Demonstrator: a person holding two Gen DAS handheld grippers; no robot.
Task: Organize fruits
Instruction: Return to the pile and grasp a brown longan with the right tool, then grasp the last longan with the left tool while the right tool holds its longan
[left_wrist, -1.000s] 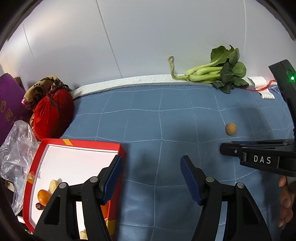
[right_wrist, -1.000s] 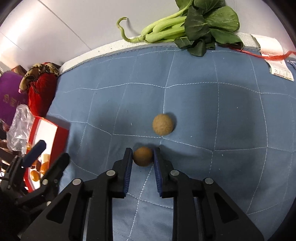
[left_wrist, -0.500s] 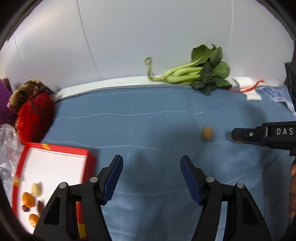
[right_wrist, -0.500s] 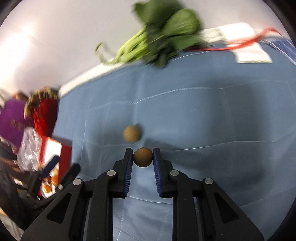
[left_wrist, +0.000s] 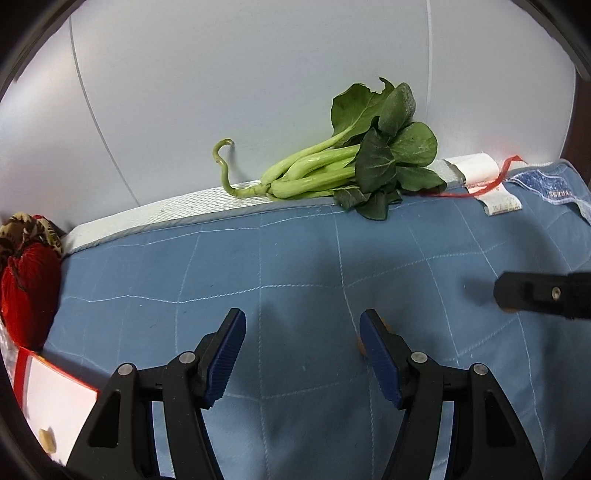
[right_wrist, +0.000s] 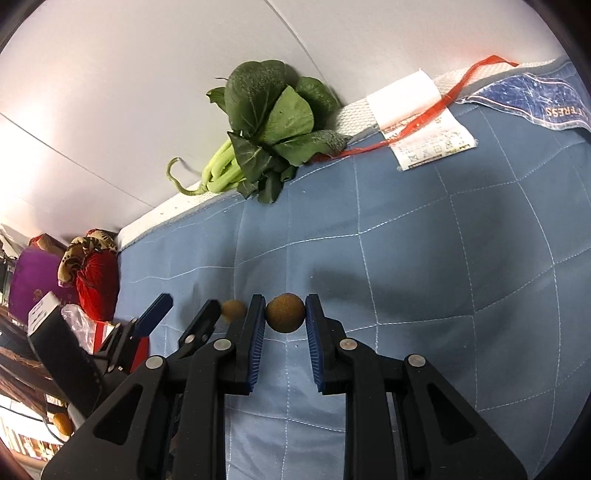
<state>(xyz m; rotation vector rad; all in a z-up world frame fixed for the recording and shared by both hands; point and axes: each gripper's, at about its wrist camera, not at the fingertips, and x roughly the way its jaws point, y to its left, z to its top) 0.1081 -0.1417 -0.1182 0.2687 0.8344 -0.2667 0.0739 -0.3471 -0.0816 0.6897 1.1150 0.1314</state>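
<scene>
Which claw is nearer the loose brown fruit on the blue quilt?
Left. The left claw is open right beside the loose fruit; the right claw, farther, grips another fruit.

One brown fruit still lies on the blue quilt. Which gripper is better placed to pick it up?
Left. The left gripper is open, with the loose fruit beside its fingertip; the right gripper already holds a fruit.

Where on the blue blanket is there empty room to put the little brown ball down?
The widest bare patch of the blue blanket lies right of the right gripper, below the paper label. Another lies between the leafy greens and the gripper. It is crowded at the left: the left gripper, a second brown ball, the red pouch.
</scene>
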